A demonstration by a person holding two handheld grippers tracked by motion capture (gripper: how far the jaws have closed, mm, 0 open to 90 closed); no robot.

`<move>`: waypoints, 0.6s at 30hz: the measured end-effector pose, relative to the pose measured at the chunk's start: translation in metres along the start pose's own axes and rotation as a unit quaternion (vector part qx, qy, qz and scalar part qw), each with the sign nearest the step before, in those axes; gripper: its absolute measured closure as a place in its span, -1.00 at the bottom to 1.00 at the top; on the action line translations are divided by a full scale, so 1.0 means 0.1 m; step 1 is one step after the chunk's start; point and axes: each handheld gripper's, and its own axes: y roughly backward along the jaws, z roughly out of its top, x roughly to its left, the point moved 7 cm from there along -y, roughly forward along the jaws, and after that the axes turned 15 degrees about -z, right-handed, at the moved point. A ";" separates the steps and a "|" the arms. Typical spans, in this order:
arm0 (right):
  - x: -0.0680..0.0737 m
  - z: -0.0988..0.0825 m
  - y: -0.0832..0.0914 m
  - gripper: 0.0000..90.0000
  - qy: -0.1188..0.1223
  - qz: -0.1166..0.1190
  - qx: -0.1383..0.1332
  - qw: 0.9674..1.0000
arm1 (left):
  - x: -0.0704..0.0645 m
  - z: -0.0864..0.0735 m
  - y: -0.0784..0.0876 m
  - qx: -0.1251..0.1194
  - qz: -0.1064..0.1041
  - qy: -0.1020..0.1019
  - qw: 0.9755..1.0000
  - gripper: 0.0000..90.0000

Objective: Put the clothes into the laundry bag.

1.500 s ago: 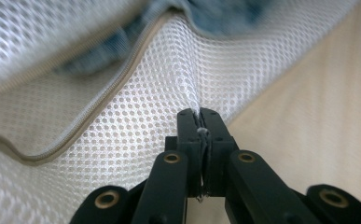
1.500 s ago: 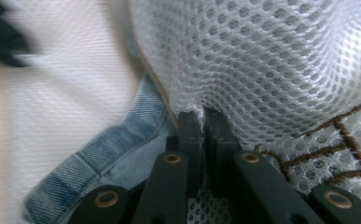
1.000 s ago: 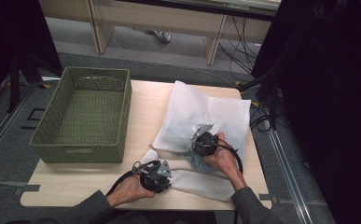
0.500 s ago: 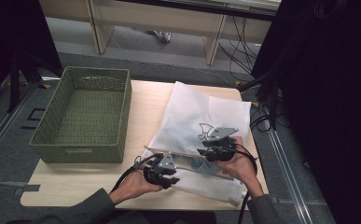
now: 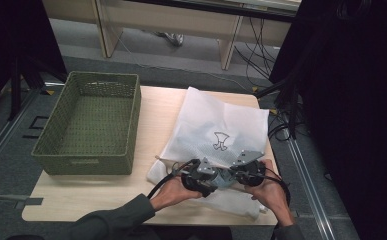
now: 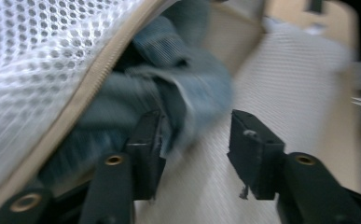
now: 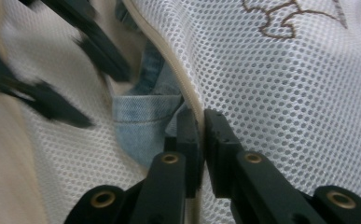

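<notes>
Nearby, green basket (image 5: 88, 125) left of mesh bag (image 5: 216, 125), denim (image 7: 145, 121) at zip edge (image 7: 187, 100)

The left gripper (image 5: 216, 179) now sits against the right gripper (image 5: 233, 176), its jaws just opening off the denim (image 6: 169, 88).

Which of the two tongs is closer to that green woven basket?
The left. The left tongs are over the white mesh laundry bag, right of the green woven basket; the right tongs sit farther right, pinching the bag's edge.
</notes>
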 end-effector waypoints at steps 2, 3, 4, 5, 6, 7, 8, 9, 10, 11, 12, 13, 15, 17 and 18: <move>-0.02 0.03 0.07 0.93 -0.016 0.000 -0.001 1.000 | 0.13 0.02 -0.09 0.032 0.010 -0.017 0.999 0.40; -0.02 0.03 0.07 0.93 -0.016 0.000 -0.001 1.000 | 0.13 0.02 -0.09 0.032 0.010 -0.017 0.999 0.55; -0.02 0.06 0.12 0.93 -0.022 -0.007 -0.011 1.000 | 0.20 0.10 -0.24 -0.015 0.048 0.012 0.999 0.69; -0.02 0.06 0.12 0.93 -0.022 -0.007 -0.011 1.000 | 0.20 0.10 -0.24 -0.015 0.048 0.012 0.999 0.78; -0.03 0.07 0.13 0.94 -0.023 -0.006 -0.011 1.000 | 0.28 0.11 -0.25 0.005 0.072 -0.011 0.997 0.78; -0.03 0.08 0.14 0.94 -0.016 0.000 -0.013 1.000 | 0.35 0.13 -0.25 0.007 0.088 -0.011 0.996 0.83; -0.03 0.08 0.13 0.94 -0.015 0.001 -0.018 1.000 | 0.43 0.17 -0.25 0.001 0.104 -0.005 0.995 0.85; -0.02 0.07 0.12 0.94 -0.017 0.010 -0.017 1.000 | 0.46 0.21 -0.26 -0.015 0.113 0.003 0.993 0.87; 0.00 0.08 0.10 0.94 -0.021 0.020 -0.022 0.999 | 0.52 0.29 -0.28 -0.044 0.132 0.018 0.990 0.89; 0.00 0.08 0.10 0.94 -0.021 0.020 -0.022 0.999 | 0.52 0.29 -0.28 -0.044 0.132 0.018 0.990 0.89; 0.01 0.07 0.11 0.94 -0.035 0.019 -0.012 0.999 | 0.55 0.33 -0.30 -0.060 0.144 0.018 0.988 0.89; 0.01 0.07 0.09 0.94 -0.032 0.028 -0.015 0.999 | 0.55 0.33 -0.33 -0.060 0.137 0.025 0.988 0.87; 0.02 0.06 0.08 0.94 -0.042 0.031 -0.010 0.999 | 0.55 0.28 -0.32 -0.041 0.125 0.028 0.991 0.85; 0.07 0.02 0.00 0.94 -0.052 0.040 0.001 0.998 | 0.53 0.23 -0.31 -0.030 0.112 0.034 0.993 0.71; 0.14 -0.04 -0.10 0.94 -0.056 0.062 0.016 0.996 | 0.50 0.20 -0.26 -0.016 0.100 0.032 0.994 0.60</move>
